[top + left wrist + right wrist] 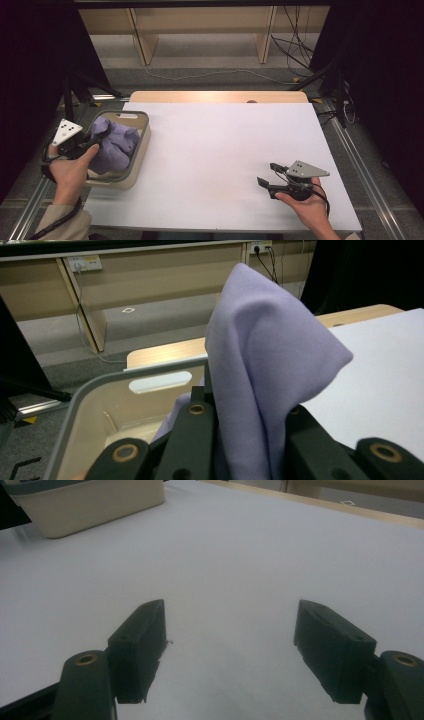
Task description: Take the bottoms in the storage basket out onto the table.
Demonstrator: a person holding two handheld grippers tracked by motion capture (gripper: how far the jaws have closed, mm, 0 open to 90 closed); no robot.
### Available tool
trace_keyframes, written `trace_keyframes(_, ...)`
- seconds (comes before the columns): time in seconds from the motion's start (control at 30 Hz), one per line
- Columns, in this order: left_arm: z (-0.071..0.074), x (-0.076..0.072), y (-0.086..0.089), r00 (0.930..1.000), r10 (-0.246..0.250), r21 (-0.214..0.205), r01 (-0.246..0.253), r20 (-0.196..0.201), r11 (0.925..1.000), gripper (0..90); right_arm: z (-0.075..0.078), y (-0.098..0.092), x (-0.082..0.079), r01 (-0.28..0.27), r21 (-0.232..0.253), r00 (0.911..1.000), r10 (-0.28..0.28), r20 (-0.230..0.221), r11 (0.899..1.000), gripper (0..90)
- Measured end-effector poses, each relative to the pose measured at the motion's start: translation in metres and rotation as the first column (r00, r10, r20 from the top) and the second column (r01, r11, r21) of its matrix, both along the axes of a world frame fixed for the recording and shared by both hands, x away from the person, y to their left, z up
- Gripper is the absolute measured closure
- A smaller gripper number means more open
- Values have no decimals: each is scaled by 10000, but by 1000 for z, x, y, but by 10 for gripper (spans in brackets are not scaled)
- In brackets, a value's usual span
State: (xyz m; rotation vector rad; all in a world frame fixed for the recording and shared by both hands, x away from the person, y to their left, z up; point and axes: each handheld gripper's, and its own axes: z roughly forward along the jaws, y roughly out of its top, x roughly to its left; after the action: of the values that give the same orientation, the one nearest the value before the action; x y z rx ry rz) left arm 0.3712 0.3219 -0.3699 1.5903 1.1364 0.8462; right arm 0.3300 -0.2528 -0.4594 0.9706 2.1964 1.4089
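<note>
The white rectangular table top (220,160) carries a cream plastic bin with a grey rim and handle slot (142,145) at its left edge. Inside that bin sits a lilac, soft fabric cloth (117,145), bunched up and partly lifted so that a peak of it stands above the rim. The left gripper (102,136) reaches over the bin's left wall and has its jaws clamped tight on a fold of the cloth; in the left gripper view the fabric (270,365) rises straight up between the black jaws and drapes toward the table side, with the bin's wall (100,405) below and to the left. So the cloth hangs from the left gripper, directly over the bin, and its free end points toward the open table to the right. The right gripper (267,176) rests well apart near the table's right front, jaws spread wide and holding nothing, aimed across bare surface toward the bin (90,505). The left hand is by far the nearer.
</note>
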Motion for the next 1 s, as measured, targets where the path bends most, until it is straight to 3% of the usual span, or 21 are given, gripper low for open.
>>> trace_keyframes(0.17,6,1,1,9998,55,-59,-54,205,10000,836,0,0,1,5,28,10000,-5,-21,10000,301)
trace_keyframes(1.0,20,9,-7,9987,-25,-138,32,508,9999,836,-1,0,2,-93,-25,9999,92,-75,10000,311)
